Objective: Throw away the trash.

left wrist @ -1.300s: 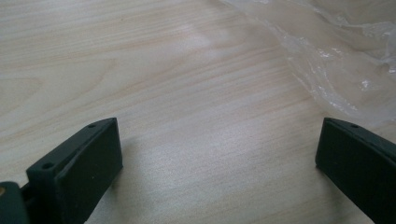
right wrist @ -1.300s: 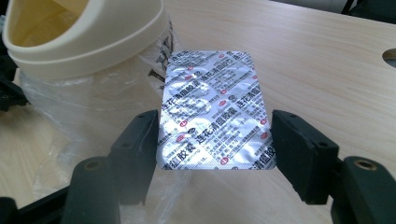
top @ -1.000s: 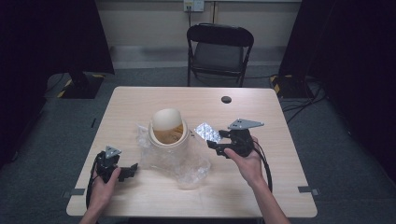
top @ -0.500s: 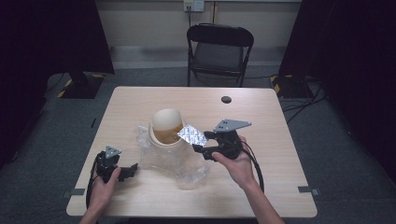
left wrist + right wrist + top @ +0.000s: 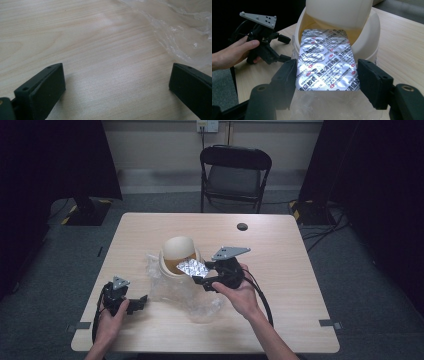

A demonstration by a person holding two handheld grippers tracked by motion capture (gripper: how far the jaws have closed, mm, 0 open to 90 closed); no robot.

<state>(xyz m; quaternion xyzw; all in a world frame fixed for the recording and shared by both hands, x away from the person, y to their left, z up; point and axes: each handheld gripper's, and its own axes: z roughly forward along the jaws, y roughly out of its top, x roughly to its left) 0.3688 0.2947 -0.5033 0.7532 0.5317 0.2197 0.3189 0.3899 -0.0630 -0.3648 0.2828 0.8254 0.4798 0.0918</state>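
Note:
A silver blister pack of pills is clamped by its two long edges in my right gripper, which is shut on it. In the right gripper view the blister pack stands between the jaws of the right gripper, its far end at the opening of a cream bin with a tilted swing lid. The bin stands on crumpled clear plastic at the table's middle. My left gripper rests near the front left corner, open with nothing in it. Its jaws stand wide over bare wood.
The clear plastic spreads toward the left gripper's far right. A small black round thing lies at the back of the wooden table. A black folding chair stands behind it. The left gripper and its hand are left of the bin.
My right gripper has carried the blister pack leftward and slightly up, from right of the bin to the bin's opening. The left gripper has stayed put.

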